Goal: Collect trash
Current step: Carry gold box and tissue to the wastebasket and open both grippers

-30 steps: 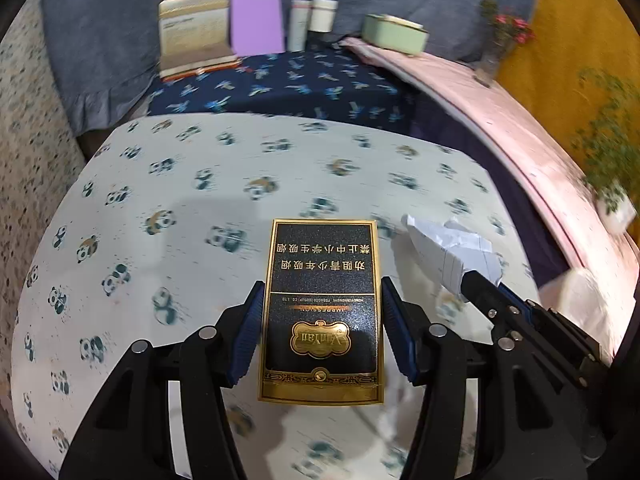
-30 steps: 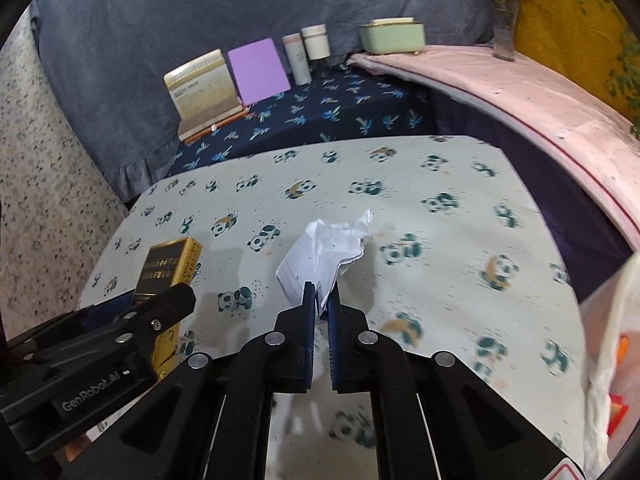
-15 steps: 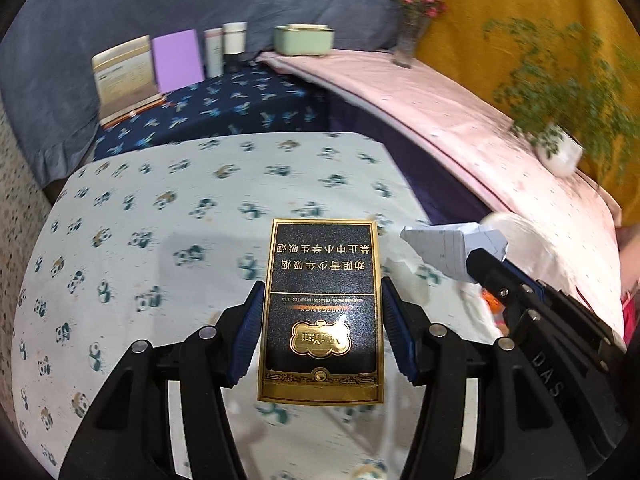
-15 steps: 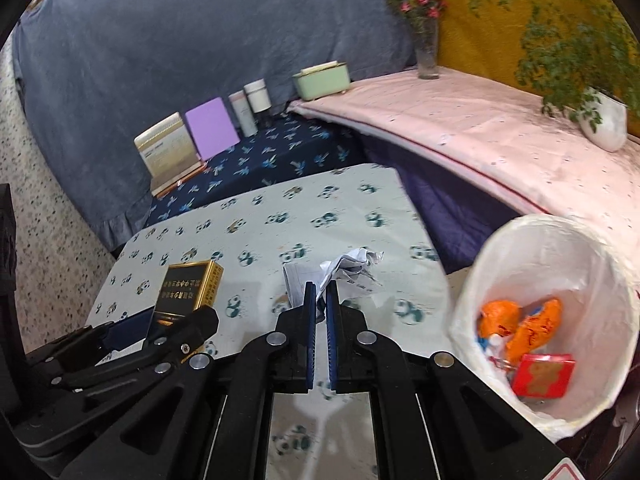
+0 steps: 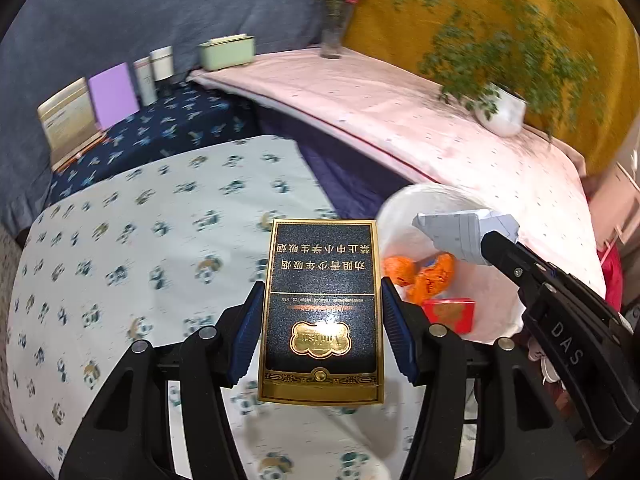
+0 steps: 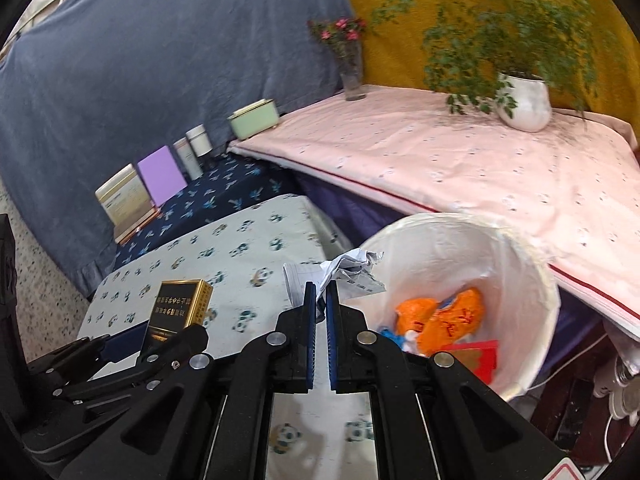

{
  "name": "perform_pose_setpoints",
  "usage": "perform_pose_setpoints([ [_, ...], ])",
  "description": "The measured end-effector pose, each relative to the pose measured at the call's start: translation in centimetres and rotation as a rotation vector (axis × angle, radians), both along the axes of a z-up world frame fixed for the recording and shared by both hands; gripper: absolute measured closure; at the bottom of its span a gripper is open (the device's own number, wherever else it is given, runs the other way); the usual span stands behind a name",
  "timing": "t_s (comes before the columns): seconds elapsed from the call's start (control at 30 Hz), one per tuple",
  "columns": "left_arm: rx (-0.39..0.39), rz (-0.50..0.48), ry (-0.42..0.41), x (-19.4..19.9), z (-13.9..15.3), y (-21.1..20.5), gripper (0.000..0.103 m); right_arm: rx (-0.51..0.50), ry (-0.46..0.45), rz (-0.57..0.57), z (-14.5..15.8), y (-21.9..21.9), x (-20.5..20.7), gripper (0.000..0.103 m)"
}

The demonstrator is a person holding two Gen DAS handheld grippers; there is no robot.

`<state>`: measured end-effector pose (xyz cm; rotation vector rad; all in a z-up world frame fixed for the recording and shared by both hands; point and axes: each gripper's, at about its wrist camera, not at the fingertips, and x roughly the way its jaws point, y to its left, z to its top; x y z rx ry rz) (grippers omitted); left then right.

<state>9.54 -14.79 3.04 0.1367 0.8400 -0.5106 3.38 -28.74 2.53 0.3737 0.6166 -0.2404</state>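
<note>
1. The left gripper (image 5: pixel 322 320) is holding a black and gold box (image 5: pixel 322 312) between its two blue pads; the jaws are pressing on the long sides of the box. The box is lying flat along the fingers, above the edge of the panda cloth (image 5: pixel 140 240).
2. The right gripper (image 6: pixel 320 320) is pinching a crumpled paper (image 6: pixel 348 274); its jaws are nearly together, with only the paper between them. The paper is sticking out past the fingertips, just over the near rim of the bin (image 6: pixel 536 280).
3. In the left wrist view the right gripper is reaching in from the right side, and the paper (image 5: pixel 464 232) is hanging above the open bin (image 5: pixel 404 208).
4. The bin is white, lined with a white bag, and is standing beside the panda cloth. Inside it an orange wrapper (image 6: pixel 440 320) and a red packet (image 6: pixel 476 356) are lying at the bottom; a small blue and white thing is beside them, but I cannot tell what it is.
</note>
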Motion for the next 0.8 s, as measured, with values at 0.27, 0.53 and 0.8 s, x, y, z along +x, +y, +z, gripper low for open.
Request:
perform_pose_setpoints([
  [0.27, 0.006, -0.112, -0.004, -1.0, -0.1, -5.7, 0.049, 0.014, 0.002, -0.099, -0.9, -5.0, -3.0, 0.098],
  [0.53, 0.014, -0.205, 0.006, -1.7, -1.5, -10.8, 0.049, 0.039, 0.002, -0.178, -1.9, -9.1, -5.2, 0.098],
  [0.8, 0.018, -0.177, -0.009, -1.3, -2.3, -12.4, 0.018, 0.057, 0.004, -0.185, -2.7, -10.6, -5.2, 0.098],
])
